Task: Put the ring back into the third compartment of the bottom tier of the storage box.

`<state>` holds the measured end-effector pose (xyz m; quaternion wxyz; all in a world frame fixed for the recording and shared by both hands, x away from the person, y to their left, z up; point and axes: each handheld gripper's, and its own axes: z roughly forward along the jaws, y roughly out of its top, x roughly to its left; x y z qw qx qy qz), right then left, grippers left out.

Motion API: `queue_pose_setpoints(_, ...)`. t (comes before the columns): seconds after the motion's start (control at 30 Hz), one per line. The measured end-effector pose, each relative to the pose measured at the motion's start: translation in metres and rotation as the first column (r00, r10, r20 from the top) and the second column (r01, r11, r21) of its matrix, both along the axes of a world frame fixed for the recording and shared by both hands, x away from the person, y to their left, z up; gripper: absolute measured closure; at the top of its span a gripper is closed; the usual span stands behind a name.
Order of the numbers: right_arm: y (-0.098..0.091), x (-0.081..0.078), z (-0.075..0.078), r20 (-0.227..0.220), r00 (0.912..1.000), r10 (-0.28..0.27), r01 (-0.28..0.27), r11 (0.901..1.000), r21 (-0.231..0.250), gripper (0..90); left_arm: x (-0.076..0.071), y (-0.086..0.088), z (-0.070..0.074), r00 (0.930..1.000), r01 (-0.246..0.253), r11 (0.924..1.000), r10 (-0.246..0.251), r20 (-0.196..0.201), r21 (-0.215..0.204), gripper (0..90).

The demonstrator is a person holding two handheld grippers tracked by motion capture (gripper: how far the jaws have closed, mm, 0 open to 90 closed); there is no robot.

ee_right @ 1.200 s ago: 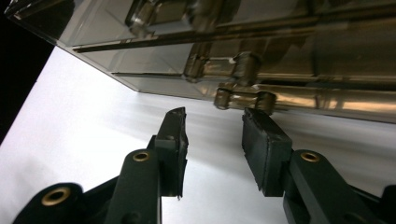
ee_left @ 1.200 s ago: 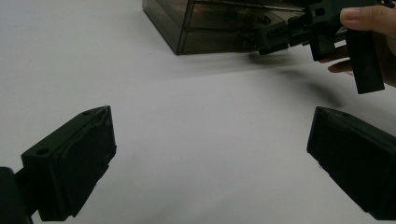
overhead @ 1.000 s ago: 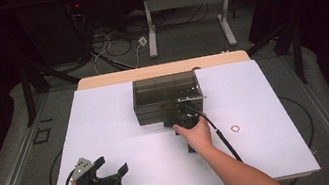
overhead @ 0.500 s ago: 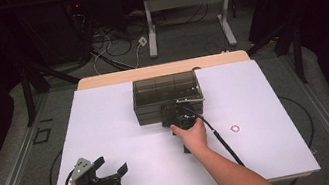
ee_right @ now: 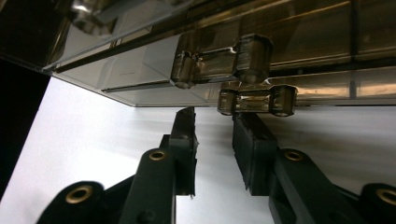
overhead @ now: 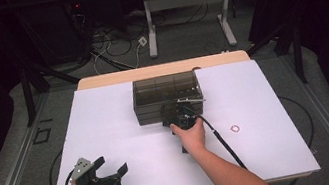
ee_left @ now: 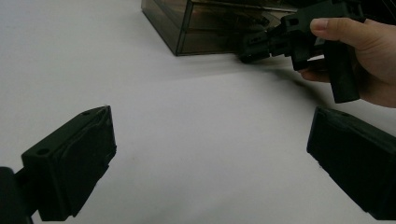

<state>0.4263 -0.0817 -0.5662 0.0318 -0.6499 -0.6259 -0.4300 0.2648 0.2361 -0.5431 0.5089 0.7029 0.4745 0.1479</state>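
A smoky clear plastic box (overhead: 167, 96) sits mid-desk (overhead: 108, 132). The right gripper (ee_right: 214, 140) has just been closing its fingers below the box's front latch (ee_right: 257, 100), nothing between them. The left gripper (overhead: 110, 175) rests near, fingers wide apart.

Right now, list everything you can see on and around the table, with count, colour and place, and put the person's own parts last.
Box: one, smoky see-through, far middle of the table, latch on its front.
Ring: one, pale, small, on the sheet right of the box.
Sheet: one, white, covering the table.
Table edge: one, light wood, far side.
Right gripper: one, black, at the box front; jaws have just been closing, narrow gap, nothing between them.
Left gripper: one, black, near left, jaws wide open.
Hands: two, holding the grippers.
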Motion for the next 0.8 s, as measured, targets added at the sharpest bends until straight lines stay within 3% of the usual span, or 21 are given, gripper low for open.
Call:
queue_pose_setpoints(0.43, -0.0004, 0.0011, -0.0028, -0.037, 0.9980, -0.051, 0.051, 0.9985, 0.019, 78.0, -0.0003, -0.0002, 0.0003, 1.0000, 0.000, 1.0000, 0.000, -0.001, -0.005, 1.3)
queue_pose_setpoints(0.53, -0.0007, 0.0011, -0.0044, -0.052, 0.9956, -0.078, 0.081, 0.9949, 0.060, 80.9, -0.0003, 0.0000, 0.0003, 1.0000, -0.002, 1.0000, 0.002, -0.001, -0.006, 1.3)
queue_pose_setpoints(0.6, -0.0031, 0.0018, -0.0063, -0.047, 0.9964, -0.071, 0.073, 0.9966, 0.039, 82.2, -0.0002, 0.0002, 0.0003, 1.0000, -0.002, 1.0000, 0.002, -0.001, -0.006, 1.3)
queue_pose_setpoints(0.63, -0.0029, 0.0019, -0.0062, -0.051, 0.9959, -0.075, 0.078, 0.9948, 0.065, 82.2, -0.0001, 0.0003, 0.0002, 1.0000, -0.002, 1.0000, 0.002, -0.001, -0.006, 1.3)
queue_pose_setpoints(0.8, -0.0022, 0.0019, -0.0062, -0.056, 0.9953, -0.079, 0.082, 0.9954, 0.049, 82.3, 0.0000, 0.0007, 0.0004, 1.0000, -0.001, 1.0000, 0.001, 0.002, -0.001, 1.3)
